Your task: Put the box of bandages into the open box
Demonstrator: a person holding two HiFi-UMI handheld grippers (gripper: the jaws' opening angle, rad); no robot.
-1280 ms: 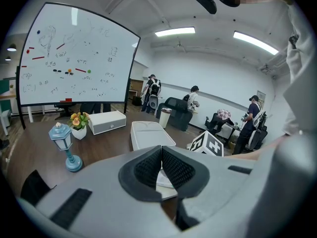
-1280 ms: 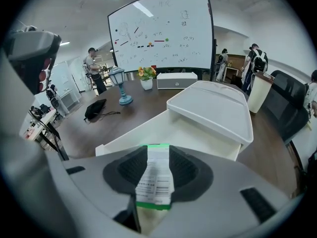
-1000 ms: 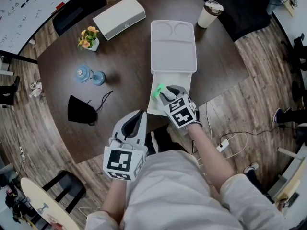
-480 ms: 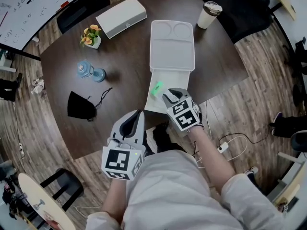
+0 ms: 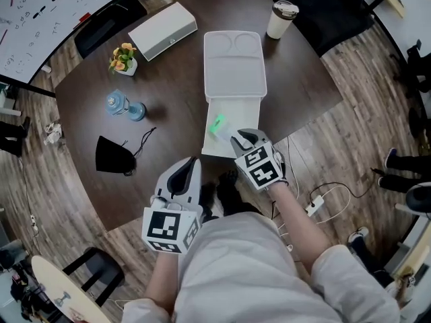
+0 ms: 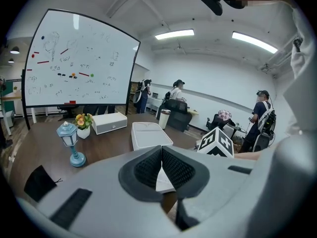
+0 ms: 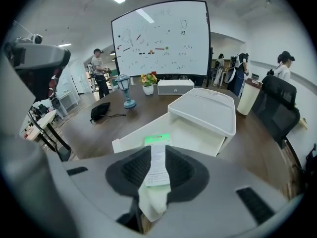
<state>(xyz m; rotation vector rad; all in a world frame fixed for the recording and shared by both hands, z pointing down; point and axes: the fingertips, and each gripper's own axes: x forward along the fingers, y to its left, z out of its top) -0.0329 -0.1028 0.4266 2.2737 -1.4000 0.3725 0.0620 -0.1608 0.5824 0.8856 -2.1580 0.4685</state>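
– Right tongs (image 5: pixel 239 138) were closing on the bandage box (image 7: pixel 158 166), whose long axis pointed away, just above the open box (image 5: pixel 246 113)'s near edge.
– Left tongs (image 5: pixel 190 163)?
– Together, empty, farther left.

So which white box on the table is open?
The open box nearest the person, lid flipped back; the white box by the flowers is closed.
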